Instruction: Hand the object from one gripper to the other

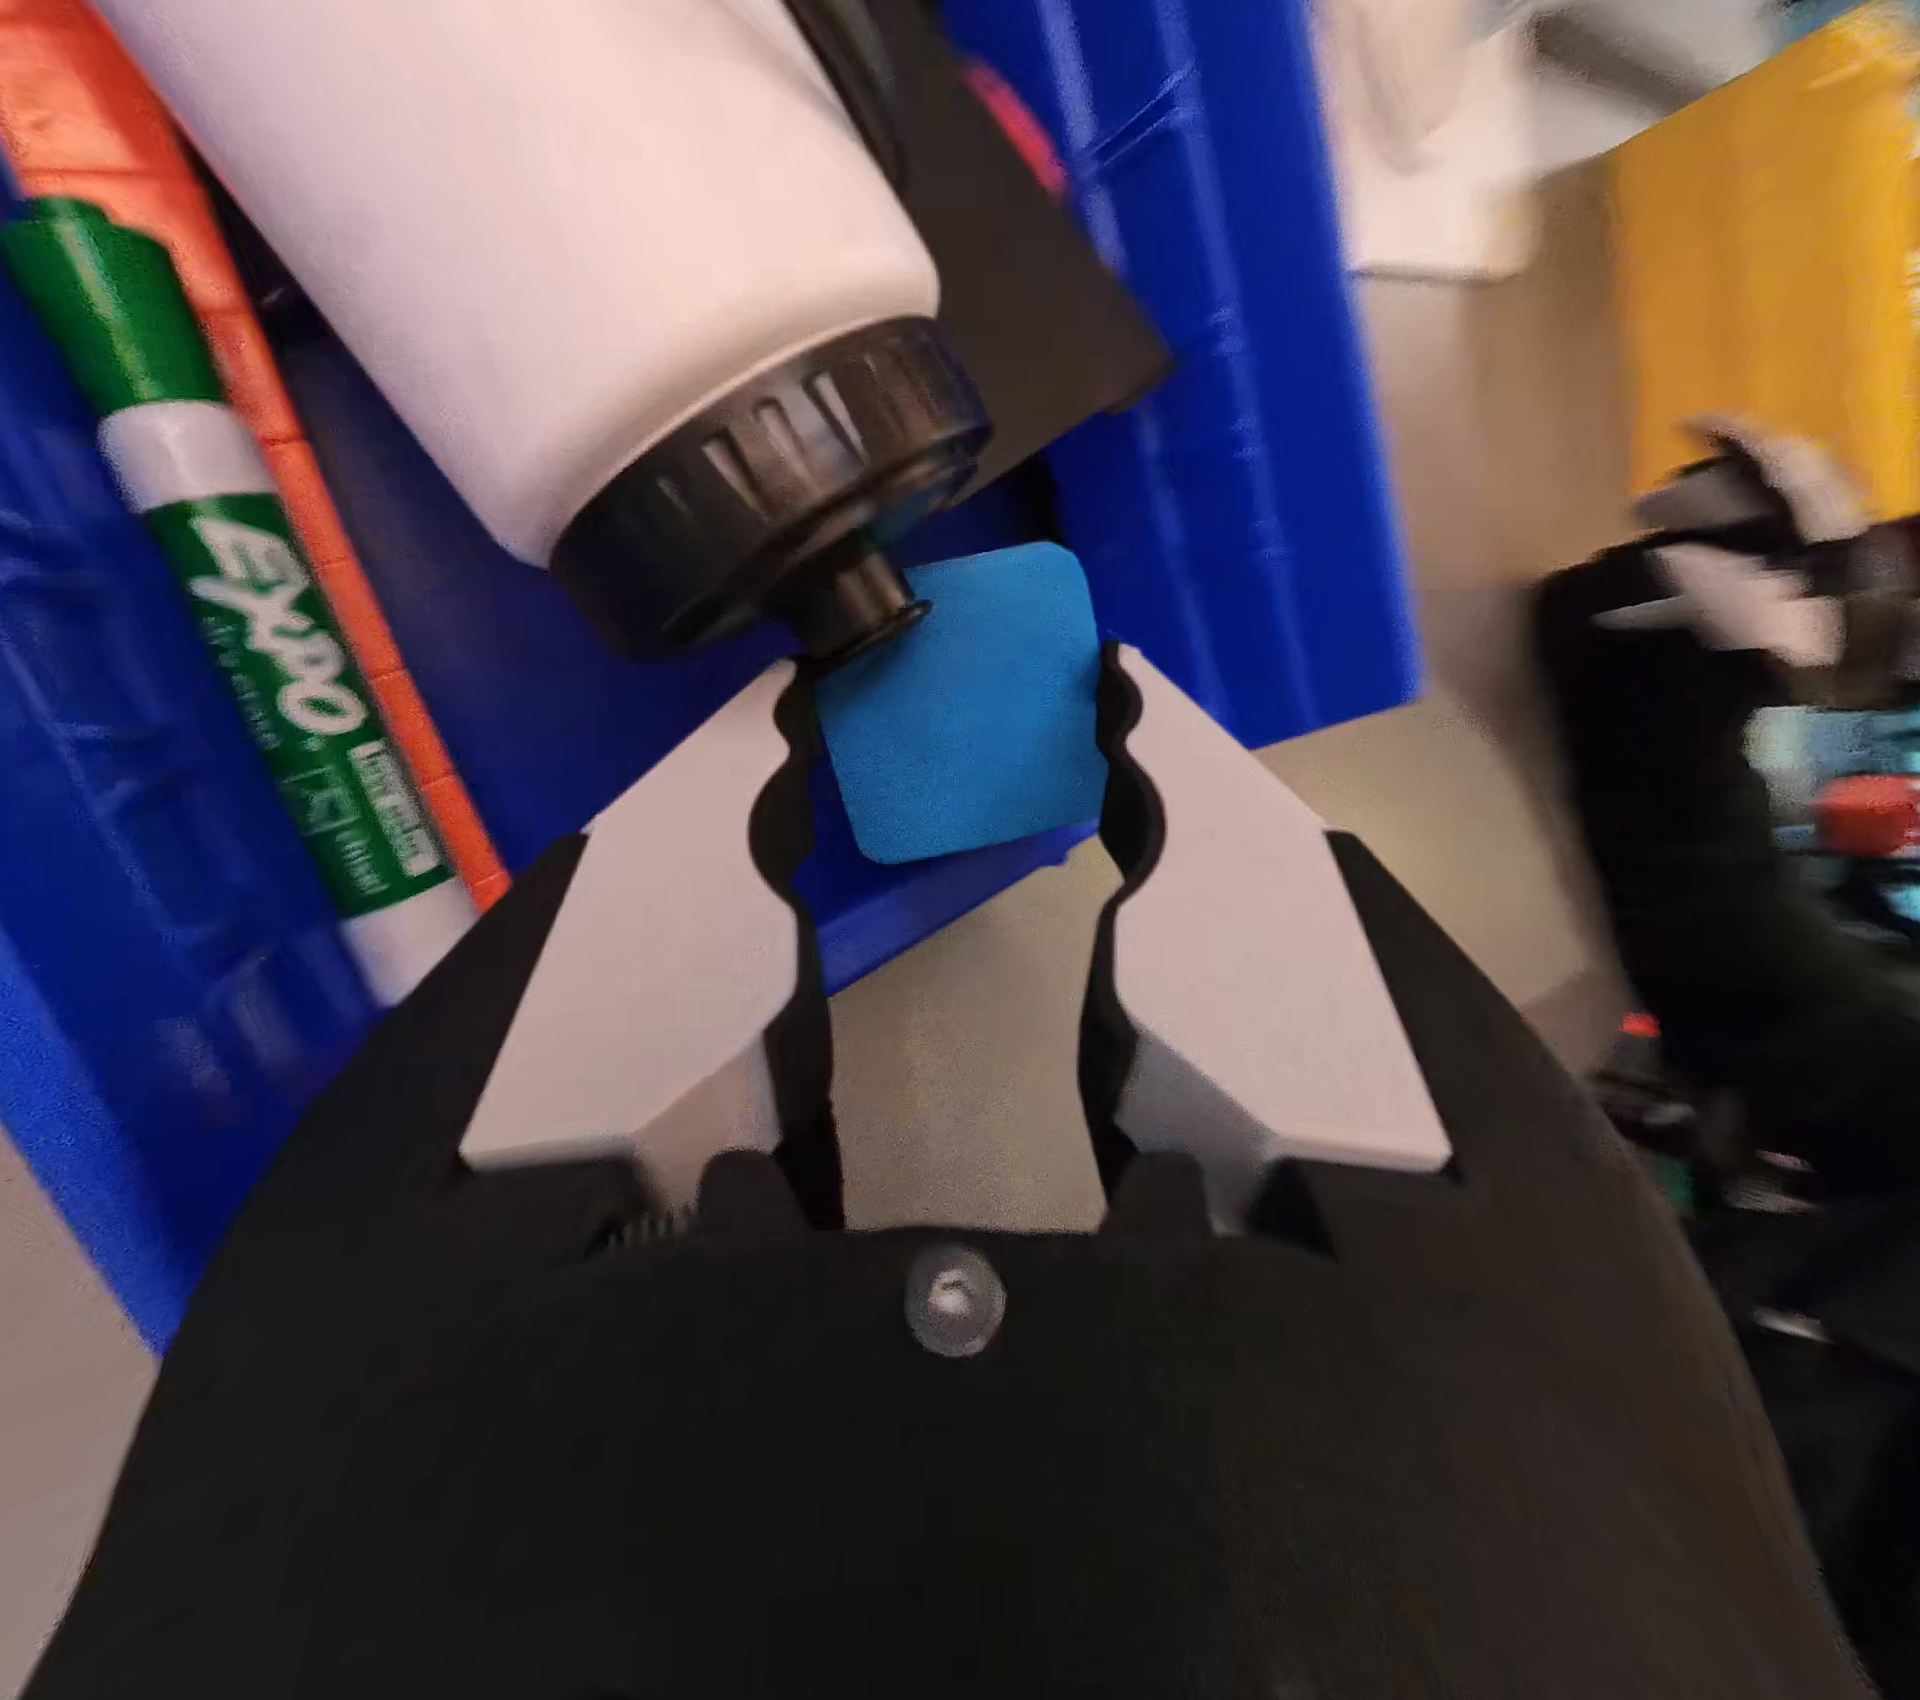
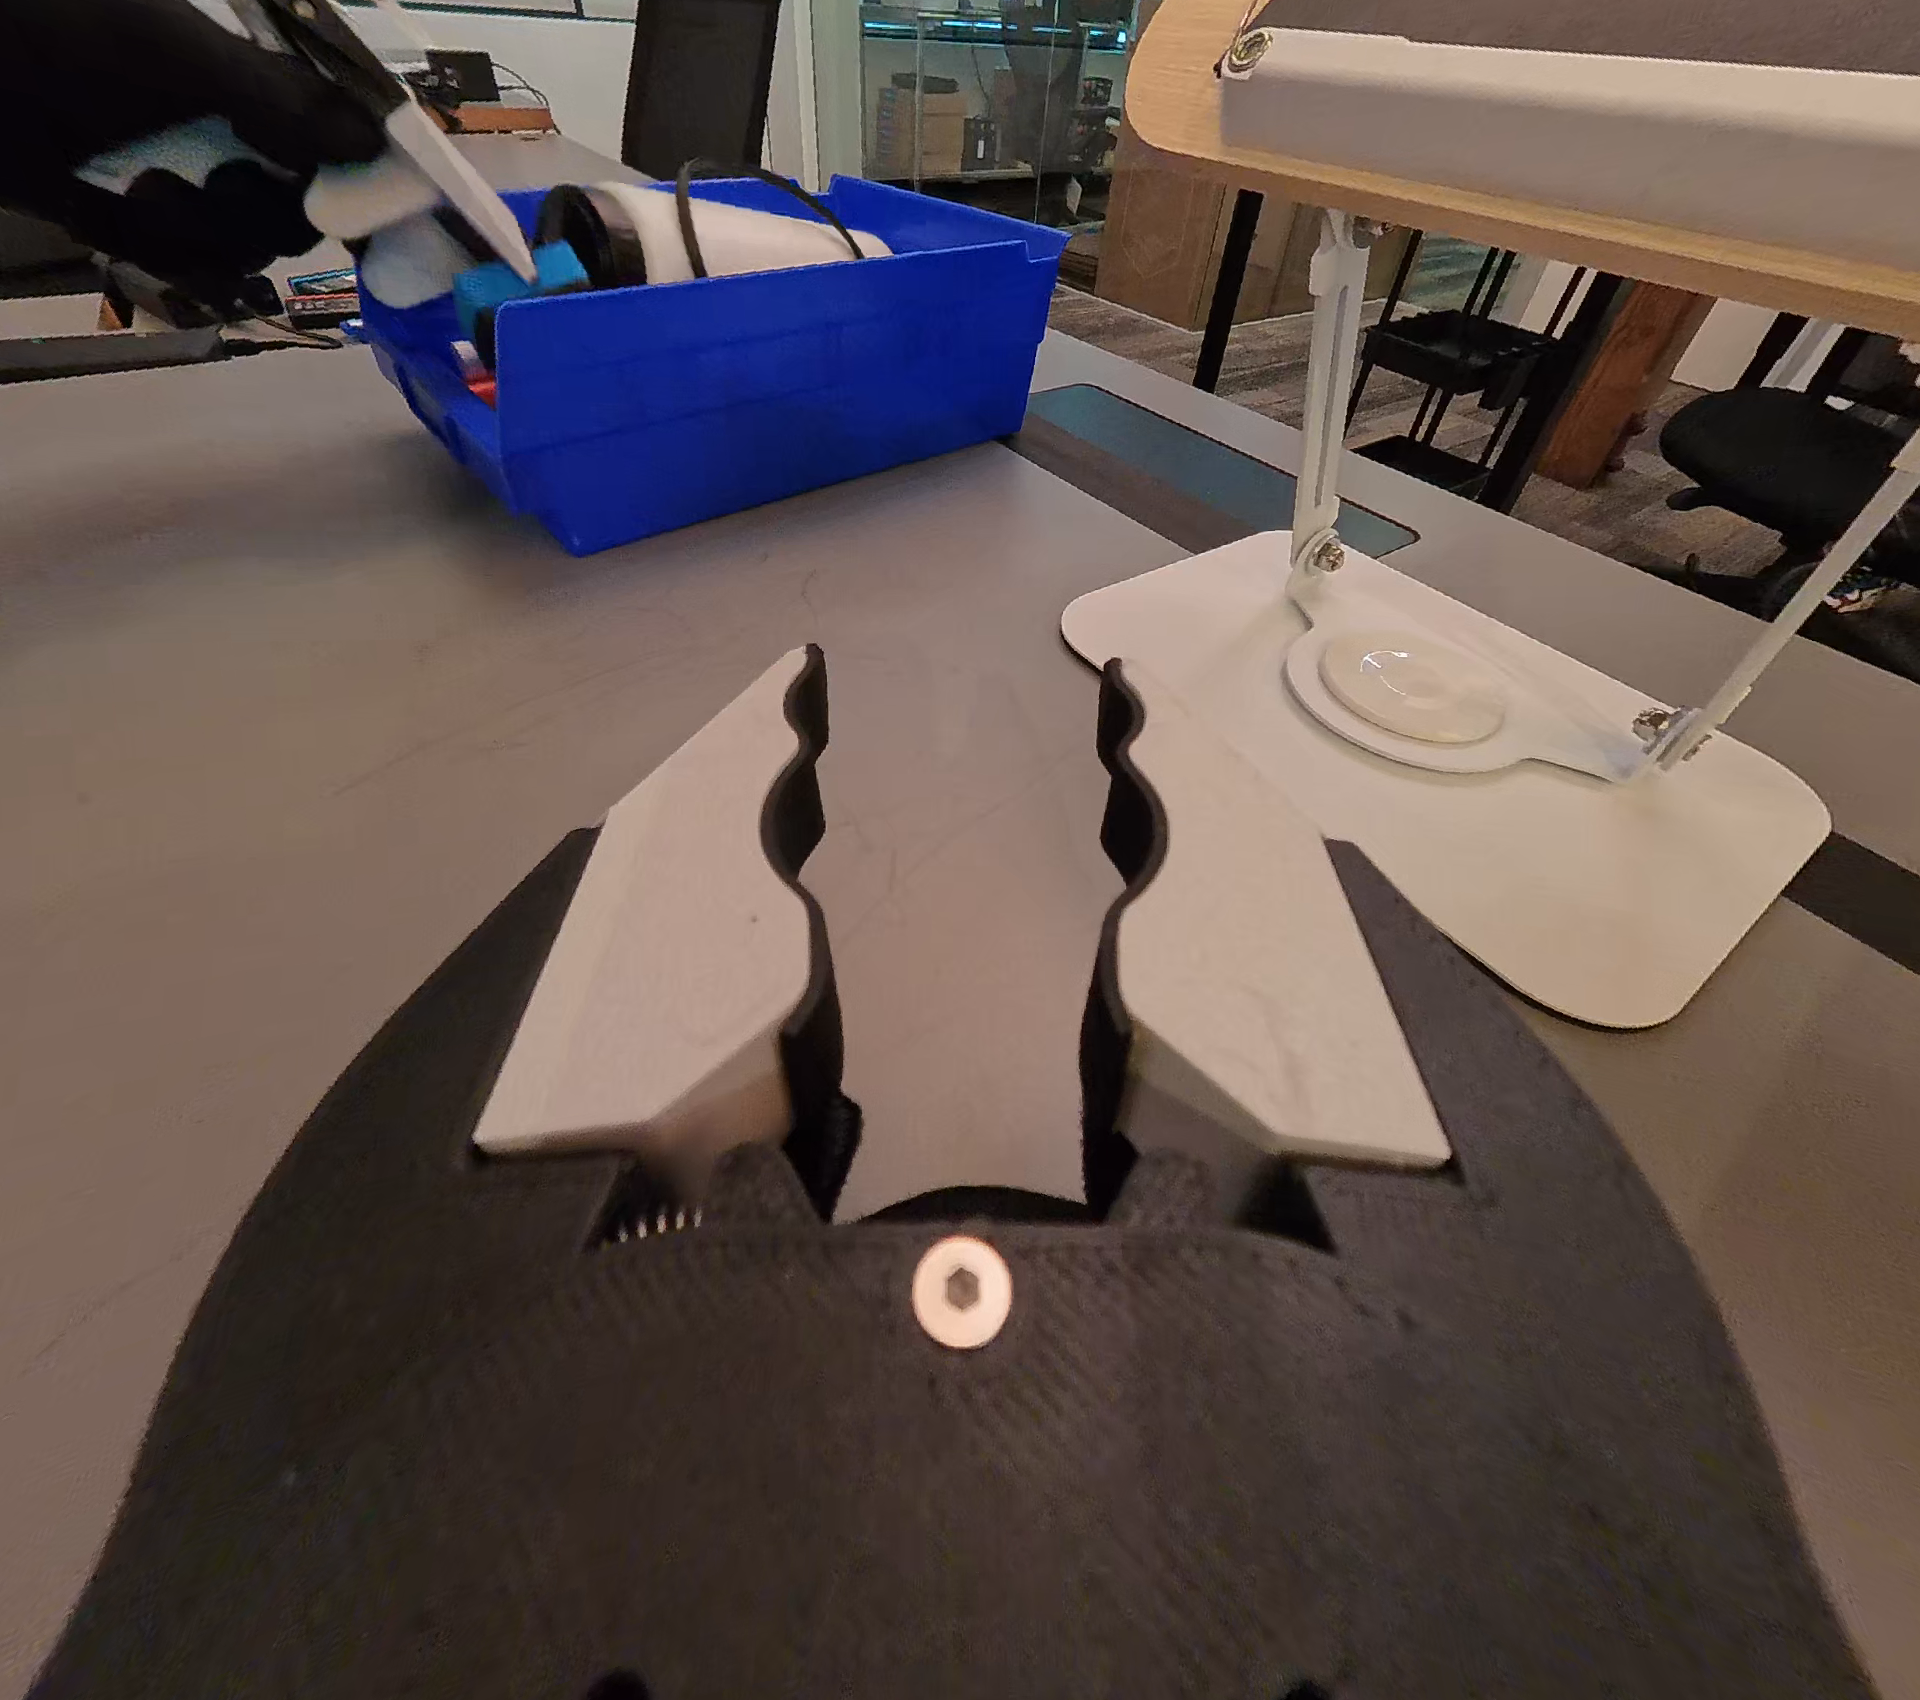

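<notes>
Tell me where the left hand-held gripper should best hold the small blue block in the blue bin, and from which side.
Probably across the blue block on its two flat side faces, coming from above the blue bin. The left hand-held gripper already straddles it there. The white bottle's black cap crowds the far edge, so stay on the near half.

A smooth grey bench [image 2: 312, 611] fills the scene. A blue plastic bin [image 2: 748, 393] sits directly on it toward the far left. To the right, well apart from the bin, rests the flat white base of a stand [image 2: 1455, 819]. A dark rectangular inset panel [image 2: 1195, 455] lies flush in the bench between them.
</notes>
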A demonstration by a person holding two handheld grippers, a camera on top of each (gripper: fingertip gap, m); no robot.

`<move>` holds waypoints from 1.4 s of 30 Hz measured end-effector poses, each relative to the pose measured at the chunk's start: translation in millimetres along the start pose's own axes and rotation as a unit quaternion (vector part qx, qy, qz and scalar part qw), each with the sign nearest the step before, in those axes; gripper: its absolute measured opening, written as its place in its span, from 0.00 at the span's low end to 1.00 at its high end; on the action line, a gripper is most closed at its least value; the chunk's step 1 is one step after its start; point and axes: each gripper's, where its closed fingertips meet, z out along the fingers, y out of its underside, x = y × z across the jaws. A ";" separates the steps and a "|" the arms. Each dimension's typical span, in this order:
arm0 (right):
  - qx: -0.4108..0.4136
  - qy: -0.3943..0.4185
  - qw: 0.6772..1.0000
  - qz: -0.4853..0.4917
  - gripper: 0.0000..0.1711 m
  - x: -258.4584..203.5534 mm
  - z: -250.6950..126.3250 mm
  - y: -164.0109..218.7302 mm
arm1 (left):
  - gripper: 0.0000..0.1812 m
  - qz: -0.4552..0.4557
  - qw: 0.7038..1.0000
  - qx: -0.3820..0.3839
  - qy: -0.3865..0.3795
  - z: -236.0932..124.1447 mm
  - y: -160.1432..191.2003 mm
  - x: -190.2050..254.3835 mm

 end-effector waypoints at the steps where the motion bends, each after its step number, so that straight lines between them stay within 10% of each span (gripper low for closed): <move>1: 0.000 0.000 1.000 0.000 0.29 -0.2 0.2 0.2 | 0.29 -0.011 0.999 0.025 0.037 -4.9 -4.2 7.0; 13: -0.002 -0.003 1.000 -0.002 0.29 -1.2 0.6 0.4 | 0.29 -0.011 0.988 0.052 0.146 -11.7 7.5 31.6; 23: -0.004 -0.005 1.000 -0.005 0.29 -2.6 1.2 1.0 | 0.29 0.171 0.984 -0.049 -0.030 -16.3 18.1 22.6; 42: 0.045 0.018 0.984 -0.173 0.42 -20.1 -13.5 -30.4 | 0.29 0.300 0.876 0.062 0.372 97.8 4.2 286.2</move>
